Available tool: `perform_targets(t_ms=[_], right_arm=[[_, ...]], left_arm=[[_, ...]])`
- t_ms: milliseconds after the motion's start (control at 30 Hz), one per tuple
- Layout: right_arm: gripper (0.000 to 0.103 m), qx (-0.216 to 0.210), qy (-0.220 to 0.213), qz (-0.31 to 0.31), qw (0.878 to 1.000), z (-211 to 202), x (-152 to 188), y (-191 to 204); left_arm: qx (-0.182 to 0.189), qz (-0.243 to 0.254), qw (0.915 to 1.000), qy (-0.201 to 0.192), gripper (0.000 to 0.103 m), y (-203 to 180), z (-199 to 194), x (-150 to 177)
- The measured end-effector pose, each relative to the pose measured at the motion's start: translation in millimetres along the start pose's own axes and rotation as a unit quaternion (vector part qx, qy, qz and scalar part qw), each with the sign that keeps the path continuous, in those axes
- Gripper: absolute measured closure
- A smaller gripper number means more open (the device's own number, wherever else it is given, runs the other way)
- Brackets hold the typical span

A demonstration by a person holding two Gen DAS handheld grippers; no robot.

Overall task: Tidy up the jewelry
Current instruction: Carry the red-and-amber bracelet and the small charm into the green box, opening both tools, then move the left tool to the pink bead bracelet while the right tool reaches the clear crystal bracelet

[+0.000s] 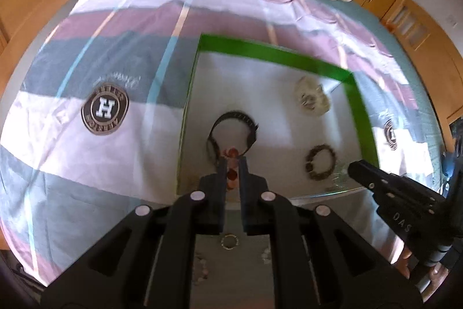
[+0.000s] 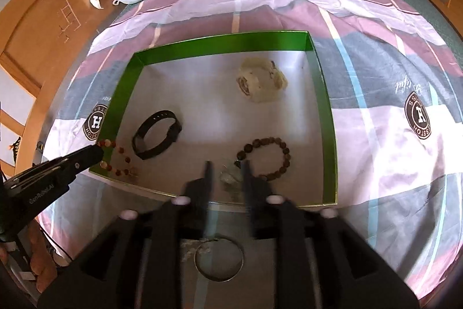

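L tongs [image 1: 232, 161] pinch red bead bracelet [image 2: 117, 157] | R tongs [image 2: 225, 164] astride clear piece [image 2: 230, 177]

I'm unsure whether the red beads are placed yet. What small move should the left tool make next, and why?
Probably lower and open. The left tool grips the red bead bracelet, whose strand drapes over the green tray's near-left wall beside the black band.

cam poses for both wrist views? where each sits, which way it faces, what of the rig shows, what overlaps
Left wrist: on the left gripper, facing along its fingers into the green-walled box; red bead bracelet between its fingers; right gripper at right.
Right wrist: on the right gripper, facing the same box from its near edge, above a clear piece; left gripper and a hand at left.
Shared: box, black band, brown bead bracelet, bedspread.
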State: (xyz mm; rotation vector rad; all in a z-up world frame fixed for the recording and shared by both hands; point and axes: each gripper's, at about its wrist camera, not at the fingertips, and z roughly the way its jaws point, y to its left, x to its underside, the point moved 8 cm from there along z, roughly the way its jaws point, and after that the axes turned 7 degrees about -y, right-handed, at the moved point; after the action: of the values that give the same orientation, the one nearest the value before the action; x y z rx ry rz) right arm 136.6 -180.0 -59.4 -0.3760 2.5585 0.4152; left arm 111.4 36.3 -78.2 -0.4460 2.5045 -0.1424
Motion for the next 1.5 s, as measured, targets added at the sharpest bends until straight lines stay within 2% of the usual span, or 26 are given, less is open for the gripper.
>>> perform_targets(t_ms=[100, 300, 367, 433, 467, 633, 800, 900, 933, 1033, 1200, 1300, 1400, 1500], right_arm=[[0.06, 0.004, -0.016, -0.001, 1.0, -8.1, -2.3, -0.4], [0.06, -0.031, -0.008, -0.02, 0.999, -22.6, 11.0, 12.3], [0.06, -0.044, 0.006, -0.04, 0.998, -28.0, 22.1, 20.5], [0.06, -0.062, 0.043, -0.06, 0.995, -25.2, 38.8, 29.8], [0.06, -0.065, 0.064, -0.072, 0.993, -20.8, 48.5, 33.4], [0.06, -0.025, 0.138, -0.109, 0.984, 11.8, 89.4, 30.5], [0.06, -0.002, 0.172, -0.118, 0.978, 30.4, 108.3, 24.2], [0.06, 0.074, 0.161, -0.113, 0.978, 35.5, 101.3, -3.6], [0.06, 0.083, 0.157, -0.099, 0.979, 34.7, 97.7, -11.9], [0.06, 0.076, 0.145, -0.067, 0.984, 28.8, 89.7, -22.8], [0.06, 0.039, 0.158, -0.083, 0.983, 31.2, 99.5, -8.4], [0.06, 0.067, 0.166, -0.1, 0.979, 38.0, 104.8, -10.4], [0.06, 0.103, 0.157, -0.075, 0.979, 36.6, 96.9, -33.9], [0.06, 0.115, 0.143, -0.058, 0.981, 30.7, 90.6, -44.2]], left_arm=[[0.002, 0.001, 1.0, 0.0, 0.095, 0.6, 0.3, 1.3], [0.012, 0.011, 0.9999, -0.004, 0.095, -2.8, -13.3, 6.9], [0.014, 0.024, 0.9996, 0.003, 0.094, -4.4, -20.0, 15.9], [0.012, 0.041, 0.9988, 0.022, 0.086, -4.6, -23.2, 29.9], [0.011, 0.048, 0.9982, 0.035, 0.079, -4.6, -22.1, 36.9], [-0.004, 0.07, 0.9927, 0.099, 0.078, 0.1, -2.6, 71.4], [-0.02, 0.078, 0.9869, 0.14, 0.07, 5.2, 17.2, 94.4], [-0.024, 0.08, 0.9863, 0.142, 0.065, 6.1, 19.6, 95.5], [-0.023, 0.08, 0.9863, 0.142, 0.065, 5.5, 19.7, 95.8], [-0.024, 0.084, 0.9858, 0.144, 0.061, 5.8, 21.0, 97.1], [-0.03, 0.079, 0.9847, 0.152, 0.061, 8.1, 29.0, 98.1], [-0.036, 0.078, 0.9841, 0.156, 0.061, 8.2, 35.4, 100.5], [-0.055, 0.082, 0.9823, 0.159, 0.061, 11.5, 44.1, 102.0], [-0.074, 0.069, 0.9819, 0.16, 0.061, 23.4, 49.8, 103.0]])
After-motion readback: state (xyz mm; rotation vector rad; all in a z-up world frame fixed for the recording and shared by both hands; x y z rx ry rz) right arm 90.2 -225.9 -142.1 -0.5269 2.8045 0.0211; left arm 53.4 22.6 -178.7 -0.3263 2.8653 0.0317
